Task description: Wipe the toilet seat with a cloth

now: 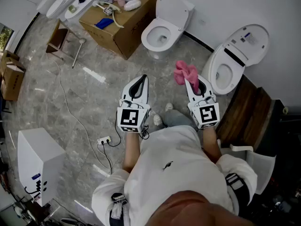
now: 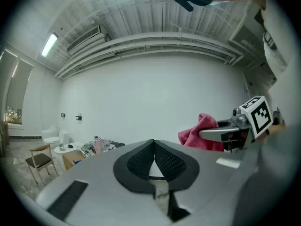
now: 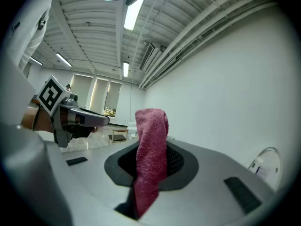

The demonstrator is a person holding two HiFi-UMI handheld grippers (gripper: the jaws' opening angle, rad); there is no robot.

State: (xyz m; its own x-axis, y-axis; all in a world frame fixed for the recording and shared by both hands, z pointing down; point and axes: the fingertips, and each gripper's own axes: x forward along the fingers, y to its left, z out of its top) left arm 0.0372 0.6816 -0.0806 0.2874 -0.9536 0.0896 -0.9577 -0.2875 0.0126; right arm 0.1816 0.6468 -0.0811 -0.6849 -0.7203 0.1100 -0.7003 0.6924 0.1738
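Grey marbled floor [image 1: 56, 93] ran up to a plain white wall, with a cluttered cardboard box [image 1: 123, 36] standing toward the left. From where I stood, the person's left gripper [image 1: 142, 77] hung over bare floor, its jaws drawn together at the tips with nothing between them, pointing roughly toward a white toilet [image 1: 164, 29] by the wall whose lid was up. To its right, the right gripper [image 1: 192, 82] had its jaws clamped on a pink cloth [image 1: 184, 72]. The cloth stood out of the jaws as an upright strip, folded over at its top, so its long axis ran along the line of the jaws rather than across them. Farther right, near the cloth but not touching it, sat a second toilet [image 1: 248, 39], lid raised, its seat [image 1: 217, 76] lying open and facing up. That seat lay ahead and to the right of the cloth, and the right gripper was plainly the nearer one; the left was well apart from it. I judged that wiping had not begun, and that the coming move would carry the right gripper rightward and down until the cloth's loose end met the seat rim. Which toilet was meant, I could not be sure.
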